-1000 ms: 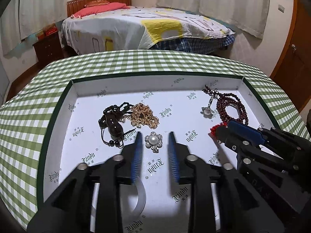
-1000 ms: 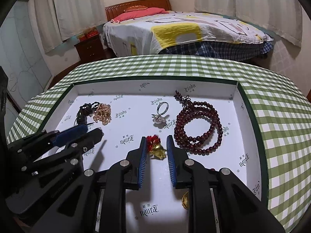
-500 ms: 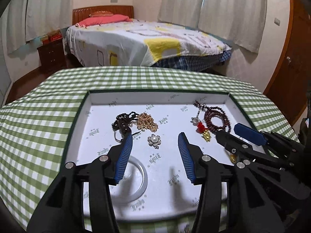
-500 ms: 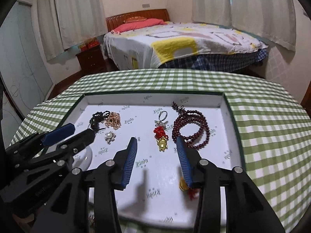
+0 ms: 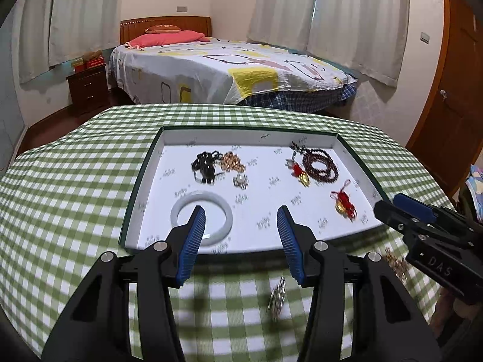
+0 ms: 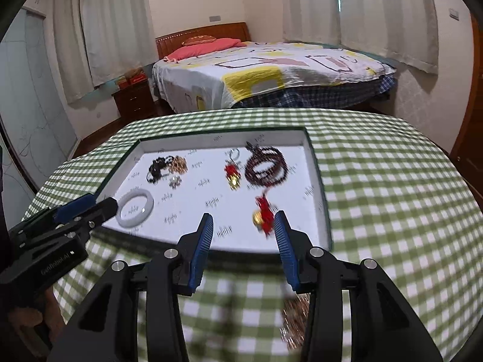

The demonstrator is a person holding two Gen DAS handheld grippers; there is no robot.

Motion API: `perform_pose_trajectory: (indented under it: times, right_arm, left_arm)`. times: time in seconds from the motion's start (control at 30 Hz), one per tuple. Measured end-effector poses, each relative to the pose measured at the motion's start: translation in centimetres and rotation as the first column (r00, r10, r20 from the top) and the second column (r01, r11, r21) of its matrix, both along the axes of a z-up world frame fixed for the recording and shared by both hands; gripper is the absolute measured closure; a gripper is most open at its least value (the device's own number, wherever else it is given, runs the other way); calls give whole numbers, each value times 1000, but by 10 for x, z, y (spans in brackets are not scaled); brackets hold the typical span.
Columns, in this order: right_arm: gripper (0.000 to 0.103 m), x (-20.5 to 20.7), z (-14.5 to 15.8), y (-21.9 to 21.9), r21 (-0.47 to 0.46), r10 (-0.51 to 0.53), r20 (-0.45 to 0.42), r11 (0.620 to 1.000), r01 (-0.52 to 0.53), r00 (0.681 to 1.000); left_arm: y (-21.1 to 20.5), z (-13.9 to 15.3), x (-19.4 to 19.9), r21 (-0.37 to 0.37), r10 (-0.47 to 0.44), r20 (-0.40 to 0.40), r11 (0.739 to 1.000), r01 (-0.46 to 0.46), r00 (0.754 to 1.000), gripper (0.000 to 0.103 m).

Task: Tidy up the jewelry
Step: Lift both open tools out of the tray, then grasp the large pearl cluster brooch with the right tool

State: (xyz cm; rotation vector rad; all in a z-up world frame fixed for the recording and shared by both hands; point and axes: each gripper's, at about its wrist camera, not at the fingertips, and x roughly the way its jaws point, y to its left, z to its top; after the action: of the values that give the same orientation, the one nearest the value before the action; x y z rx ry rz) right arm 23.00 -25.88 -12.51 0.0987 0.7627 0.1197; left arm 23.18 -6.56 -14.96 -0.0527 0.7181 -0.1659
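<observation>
Both grippers had pulled back and up from the tray (image 5: 145,181) since a second earlier, when they were low over its white floor. The left gripper (image 5: 240,235) had then been poised by the pearl brooch (image 5: 240,180). The right gripper (image 6: 243,241) had been nearly closed around the red-and-gold charm (image 6: 232,175). Now that charm lay free in the tray, just beside the coil of dark red beads (image 6: 265,167), with a second red tasselled charm (image 6: 264,212) nearer the front edge. So the right-hand piece looked delivered — the jaws of both tongs stood partly open with nothing between them. The rest of the jewelry sat sorted in the tray: black cord (image 5: 205,166) touching the gold chain (image 5: 231,164) at the back left, and the white bangle (image 5: 201,221) near the front left. Two pieces seemed not yet gathered: a small silvery item (image 5: 277,297) and a blurred gold chain piece (image 6: 294,316), both on the green checked tablecloth (image 5: 75,196) in front of the tray. The retreat probably set up the next pick from the cloth — one stray piece lay below each gripper.
</observation>
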Motion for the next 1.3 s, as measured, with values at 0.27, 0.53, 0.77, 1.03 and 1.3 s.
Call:
perform_pose_trajectory:
  times: [0.27, 0.53, 0.77, 1.03, 1.3]
  right_arm:
    - [61, -30, -13, -13, -28, -25, -25, 999, 24, 999]
    - [61, -38, -30, -20, -56, -42, -52, 998, 40, 998]
    - [61, -31, -45, -25, -70, -65, -94, 996, 59, 993]
    - [61, -29, -52, -32, -69, -87, -121, 994, 79, 989]
    - [61, -26, -60, -30, -56, -69, -163, 997, 61, 984]
  left_arm:
    - [8, -6, -32, -2, 20, -17, 1000, -21, 1000, 55]
    - [18, -10, -56, 3, 44, -18, 999, -44, 999, 55]
    - [22, -16, -60, 6, 52, -38, 999, -52, 998, 54]
    - [22, -18, -58, 7, 50, -46, 999, -50, 998, 54]
    - [18, -22, -57, 16, 45, -57, 999, -45, 997, 54]
